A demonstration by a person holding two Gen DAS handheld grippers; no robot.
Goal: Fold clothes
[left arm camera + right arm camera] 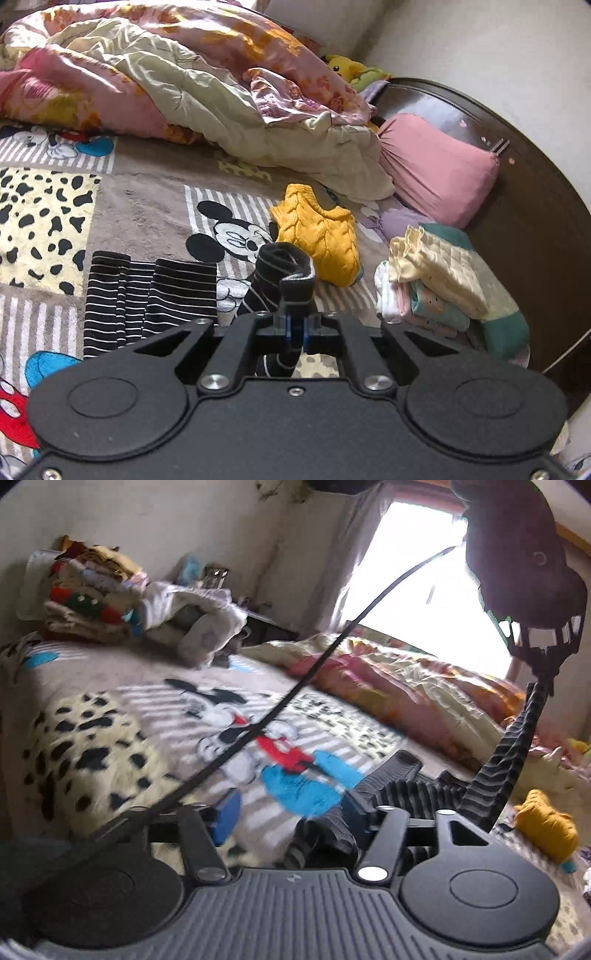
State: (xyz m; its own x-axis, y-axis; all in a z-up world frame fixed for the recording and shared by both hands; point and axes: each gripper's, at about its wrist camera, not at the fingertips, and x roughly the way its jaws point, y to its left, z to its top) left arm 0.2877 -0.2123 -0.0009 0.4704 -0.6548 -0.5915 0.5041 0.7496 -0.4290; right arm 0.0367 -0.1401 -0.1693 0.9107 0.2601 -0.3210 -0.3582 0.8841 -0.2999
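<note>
We pinch the soft, light striped garment (pixel 147 295) by its hem in our closed left gripper (pixel 295 325), right gripper (pixel 291 819) wide open beside it mid-bed (pixel 147 206), ready for the opposite hem.

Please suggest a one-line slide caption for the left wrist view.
Left gripper shut on black white-striped knit garment, lifting one end above cartoon-print bedspread.

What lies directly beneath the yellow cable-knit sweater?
The yellow cable-knit sweater rests on the cartoon-printed bedspread, covering part of its pattern. Whatever lies beneath its middle is hidden.
</note>
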